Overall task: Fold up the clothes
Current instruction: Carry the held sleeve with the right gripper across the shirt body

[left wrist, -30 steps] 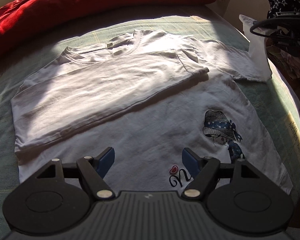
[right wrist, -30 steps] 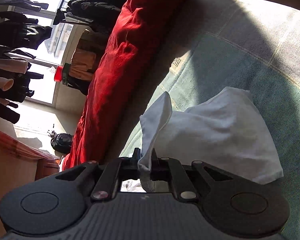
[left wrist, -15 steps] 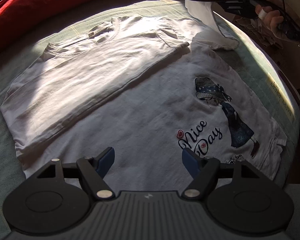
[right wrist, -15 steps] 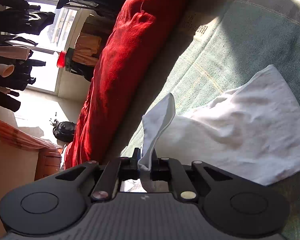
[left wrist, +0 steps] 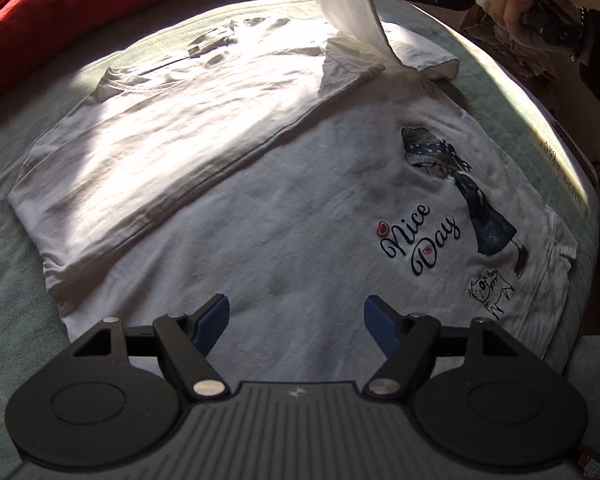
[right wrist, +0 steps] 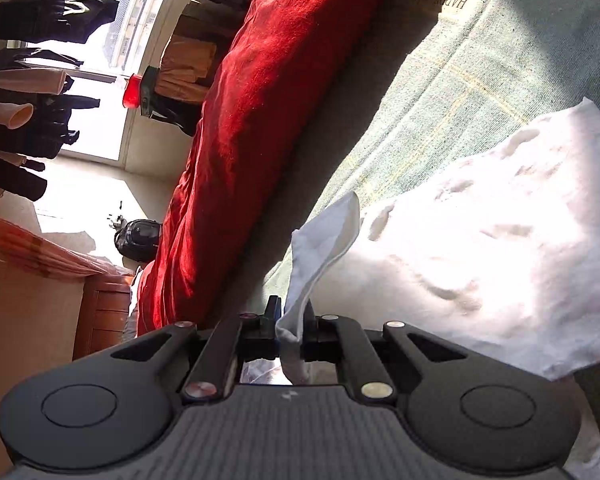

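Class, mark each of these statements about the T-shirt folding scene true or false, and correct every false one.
1. The right gripper is shut on a sleeve of the white T-shirt. True.
2. The left gripper clamps the shirt's hem. False: its jaws stand open above the shirt, with nothing between them.
3. The shirt's print reads "Nice Day". True.
4. The shirt lies on a bare wooden floor. False: it lies on a pale green bed cover.
5. A red blanket lies along the far edge of the bed. True.
6. The shirt is spread fully flat, unfolded. False: one side is already folded over the middle.
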